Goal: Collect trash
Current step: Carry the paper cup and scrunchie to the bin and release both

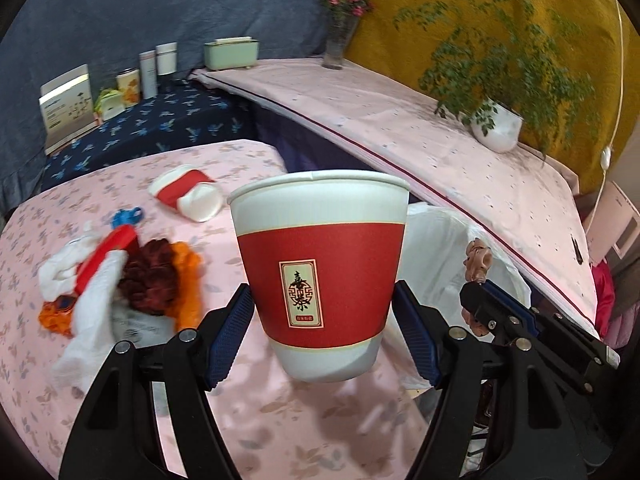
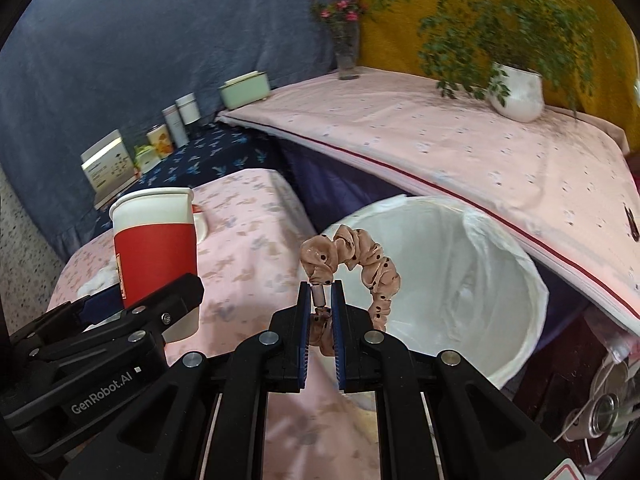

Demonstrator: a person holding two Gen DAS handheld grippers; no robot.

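Note:
My left gripper (image 1: 324, 312) is shut on an upright red-and-white paper cup (image 1: 320, 272), held above the pink floral table (image 1: 280, 412); the cup also shows in the right wrist view (image 2: 154, 256). My right gripper (image 2: 321, 296) is shut on a pink dotted scrunchie headband (image 2: 356, 256), held at the near rim of a white-lined trash bin (image 2: 460, 280). The right gripper (image 1: 476, 296) with the headband (image 1: 478, 260) shows to the right of the cup in the left wrist view. A pile of trash (image 1: 120, 280) lies left on the table, with a second, tipped-over cup (image 1: 188, 196) behind it.
A pink-covered shelf (image 1: 400, 120) runs behind the bin, bearing a potted plant (image 1: 496, 128), a flower vase (image 1: 338, 44) and a green box (image 1: 232, 54). Cans and boxes (image 1: 132, 84) stand on a dark blue cloth at the back left.

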